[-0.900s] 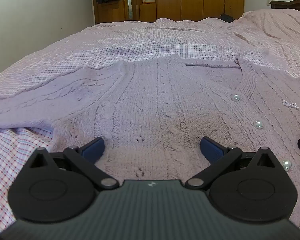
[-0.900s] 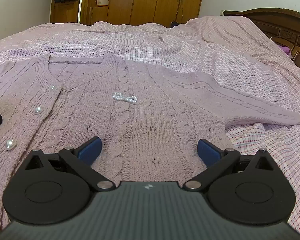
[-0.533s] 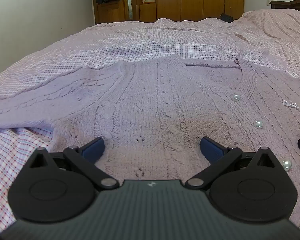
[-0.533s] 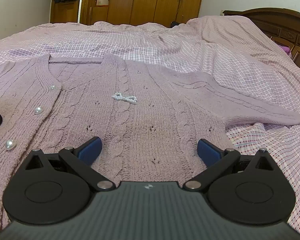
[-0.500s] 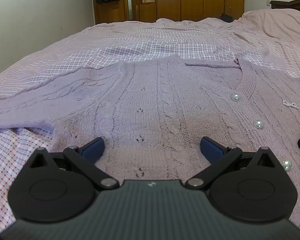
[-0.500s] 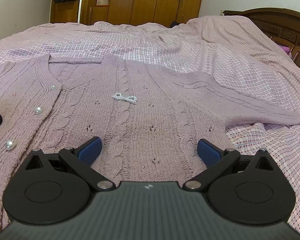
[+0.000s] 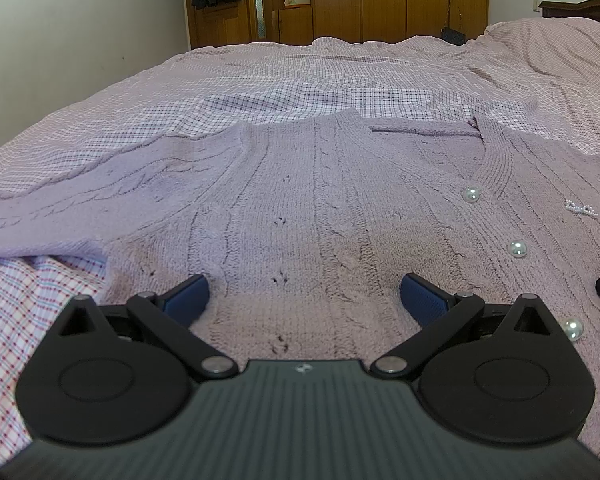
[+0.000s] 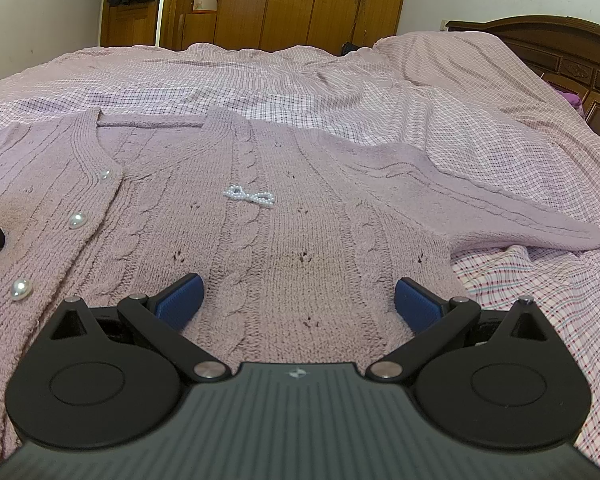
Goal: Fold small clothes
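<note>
A lilac cable-knit cardigan [image 7: 320, 200] with pearl buttons [image 7: 517, 249] lies flat and face up on the bed, sleeves spread out. My left gripper [image 7: 304, 300] is open and empty over its lower left hem. The cardigan also shows in the right wrist view [image 8: 284, 220], with a pearl bow [image 8: 250, 196] on its chest. My right gripper [image 8: 298, 298] is open and empty over the lower right hem. The right sleeve [image 8: 500, 216] stretches out to the right, the left sleeve [image 7: 80, 204] to the left.
The bed has a pink checked sheet [image 8: 420, 100]. A wooden wardrobe [image 8: 300, 4] stands at the back and a dark wooden headboard [image 8: 572, 52] on the right. A white wall [image 7: 60, 40] runs along the left side of the bed.
</note>
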